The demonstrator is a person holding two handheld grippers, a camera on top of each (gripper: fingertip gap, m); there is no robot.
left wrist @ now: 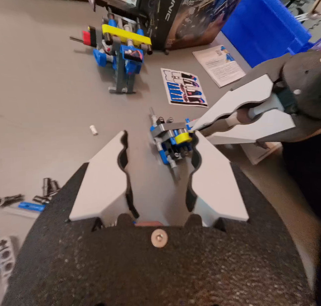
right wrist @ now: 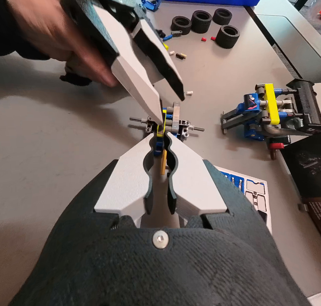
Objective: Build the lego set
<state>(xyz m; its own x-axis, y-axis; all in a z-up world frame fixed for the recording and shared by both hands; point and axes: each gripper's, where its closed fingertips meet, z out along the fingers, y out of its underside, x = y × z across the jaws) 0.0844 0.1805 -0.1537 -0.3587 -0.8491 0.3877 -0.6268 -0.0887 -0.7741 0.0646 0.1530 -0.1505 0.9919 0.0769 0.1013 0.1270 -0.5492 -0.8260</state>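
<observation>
A small blue, grey and yellow lego sub-assembly (left wrist: 171, 141) lies on the grey table; it also shows in the right wrist view (right wrist: 173, 124). My right gripper (right wrist: 161, 136) is shut on its yellow and blue end and reaches in from the right in the left wrist view (left wrist: 190, 129). My left gripper (left wrist: 160, 134) is open and empty, with the sub-assembly just inside its right finger. In the right wrist view the left gripper (right wrist: 171, 110) comes down from the upper left, one fingertip (right wrist: 159, 119) touching the yellow part. A larger blue, yellow and black assembly (left wrist: 121, 51) (right wrist: 271, 113) stands apart.
Several black tyres (right wrist: 201, 21) and small loose parts (right wrist: 204, 39) lie at the back. A sticker sheet (left wrist: 184, 87), a booklet (left wrist: 220, 65), the set's box (left wrist: 182, 14) and a blue bin (left wrist: 264, 25) lie beyond. A white pin (left wrist: 93, 129) and loose pieces (left wrist: 31, 206) lie left.
</observation>
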